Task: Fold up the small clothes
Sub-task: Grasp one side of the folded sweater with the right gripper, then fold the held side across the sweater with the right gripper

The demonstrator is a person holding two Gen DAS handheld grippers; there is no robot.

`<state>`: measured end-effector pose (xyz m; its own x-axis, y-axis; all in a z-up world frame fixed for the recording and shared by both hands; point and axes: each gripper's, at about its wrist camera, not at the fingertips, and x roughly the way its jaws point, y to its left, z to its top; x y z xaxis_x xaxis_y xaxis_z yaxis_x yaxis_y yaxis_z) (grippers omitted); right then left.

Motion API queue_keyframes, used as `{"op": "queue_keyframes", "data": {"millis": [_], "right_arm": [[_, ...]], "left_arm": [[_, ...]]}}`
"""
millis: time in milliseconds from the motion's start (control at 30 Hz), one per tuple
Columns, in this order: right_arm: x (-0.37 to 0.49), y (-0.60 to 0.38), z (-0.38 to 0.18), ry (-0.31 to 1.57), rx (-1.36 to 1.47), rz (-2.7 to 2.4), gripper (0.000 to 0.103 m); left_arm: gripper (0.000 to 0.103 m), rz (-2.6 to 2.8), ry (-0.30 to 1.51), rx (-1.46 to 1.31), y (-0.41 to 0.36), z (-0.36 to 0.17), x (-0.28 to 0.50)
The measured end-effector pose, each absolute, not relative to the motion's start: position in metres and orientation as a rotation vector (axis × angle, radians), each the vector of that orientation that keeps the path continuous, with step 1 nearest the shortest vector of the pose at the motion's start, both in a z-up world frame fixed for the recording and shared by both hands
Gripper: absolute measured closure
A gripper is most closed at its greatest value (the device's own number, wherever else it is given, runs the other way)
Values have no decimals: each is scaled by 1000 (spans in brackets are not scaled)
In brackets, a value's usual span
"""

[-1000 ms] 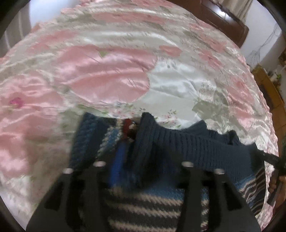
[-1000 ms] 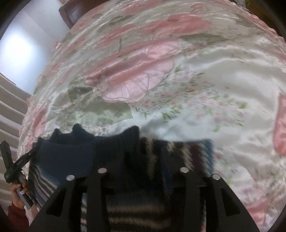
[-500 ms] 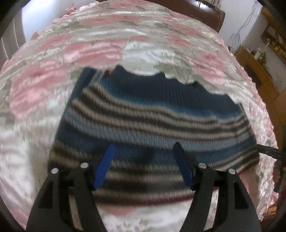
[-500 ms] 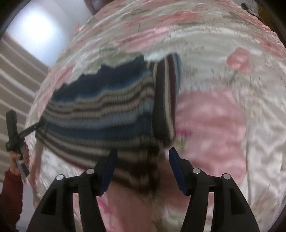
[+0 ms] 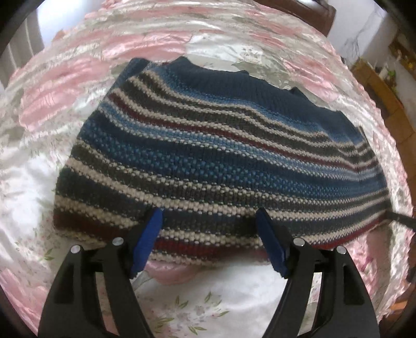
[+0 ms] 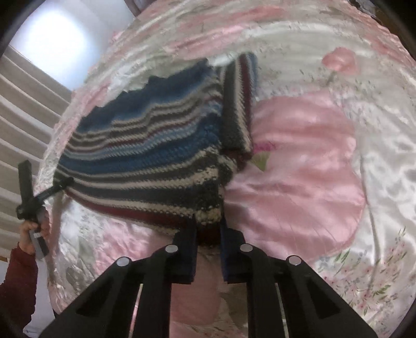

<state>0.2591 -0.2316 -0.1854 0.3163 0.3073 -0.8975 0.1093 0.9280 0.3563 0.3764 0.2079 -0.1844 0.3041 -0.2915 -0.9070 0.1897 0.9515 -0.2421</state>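
A striped knit sweater, in navy, blue, cream and dark red, lies flat on the pink floral bedspread, collar edge away from me. My left gripper is open, its blue pads wide apart over the near hem. In the right wrist view the sweater has a sleeve folded along its right side. My right gripper is shut on the sweater's near right hem corner. The left gripper, held by a hand, shows at the sweater's far left corner.
The satin bedspread spreads on all sides of the sweater. A dark wooden headboard stands at the far end, and wooden furniture stands to the right. Pale curtains hang at the left.
One second ago both grippers were down at the sweater's dark collar edge. They then pulled back open to the hem. Now the right has shut on the hem corner; the left stays open.
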Motion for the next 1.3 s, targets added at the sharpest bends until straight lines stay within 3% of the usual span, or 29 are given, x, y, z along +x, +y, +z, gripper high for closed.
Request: {"op": "queue_keyframes", "data": {"millis": [300, 367, 433, 600, 867, 933, 1033, 1300], "right_arm": [[260, -232, -203, 1273, 405, 119, 81], [263, -232, -190, 1272, 384, 106, 60], [267, -232, -172, 1229, 343, 96, 56], [308, -235, -142, 1175, 317, 78, 55], [390, -234, -170, 1241, 286, 19, 56], [401, -234, -177, 1254, 308, 32, 60], [411, -232, -183, 1269, 324, 51, 92], [403, -247, -181, 1247, 326, -4, 94]], "left_arm": [[28, -322, 1211, -88, 207, -191, 374], [28, -313, 1221, -98, 206, -185, 375], [28, -324, 1215, -125, 205, -174, 377], [28, -393, 1178, -174, 184, -148, 394], [28, -383, 1215, -134, 149, -171, 435], [28, -376, 1232, -144, 149, -181, 439], [28, -381, 1234, -161, 151, -193, 441], [28, -405, 1214, -134, 150, -197, 439]]}}
